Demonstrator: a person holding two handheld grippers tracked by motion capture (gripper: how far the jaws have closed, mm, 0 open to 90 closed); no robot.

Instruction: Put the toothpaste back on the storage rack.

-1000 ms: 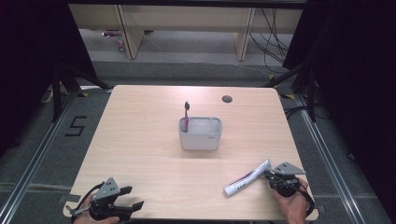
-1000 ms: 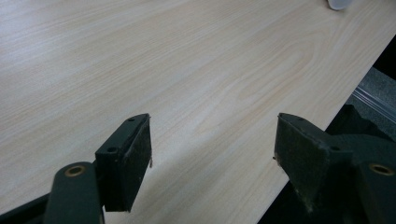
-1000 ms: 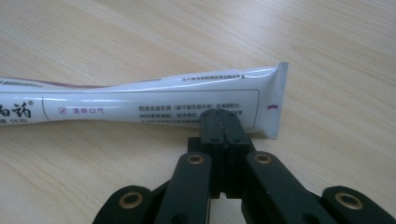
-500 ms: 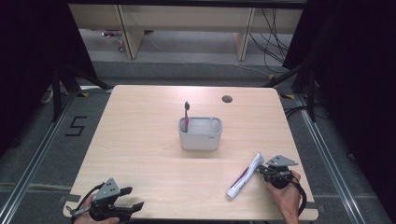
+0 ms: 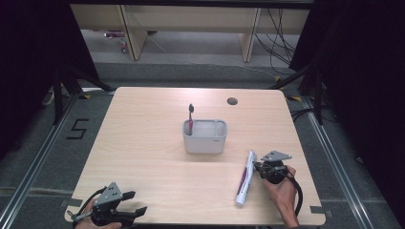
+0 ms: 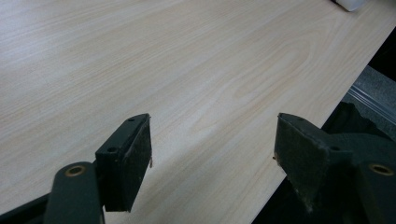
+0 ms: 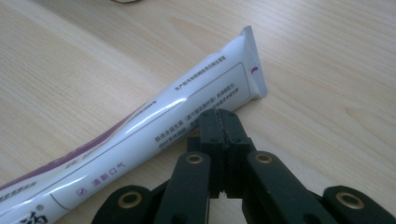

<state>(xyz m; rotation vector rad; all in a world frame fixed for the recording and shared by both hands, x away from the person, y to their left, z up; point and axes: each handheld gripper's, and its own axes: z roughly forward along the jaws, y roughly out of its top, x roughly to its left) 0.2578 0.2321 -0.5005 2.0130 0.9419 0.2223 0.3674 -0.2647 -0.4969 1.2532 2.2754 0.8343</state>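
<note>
The right hand-held gripper [image 7: 223, 122] has its jaws pressed together with nothing between them, tips touching the side of the toothpaste tube [image 5: 245, 178], which lies flat on the worktop [image 5: 143, 143] near its front right. The left hand-held gripper [image 5: 136, 202] rests at the front left edge, jaws wide apart and empty.

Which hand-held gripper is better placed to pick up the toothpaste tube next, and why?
The right. The right hand-held gripper, jaws shut, has its tips against the toothpaste tube. The left hand-held gripper is open over bare table at the near-left corner, far from the tube.
</note>
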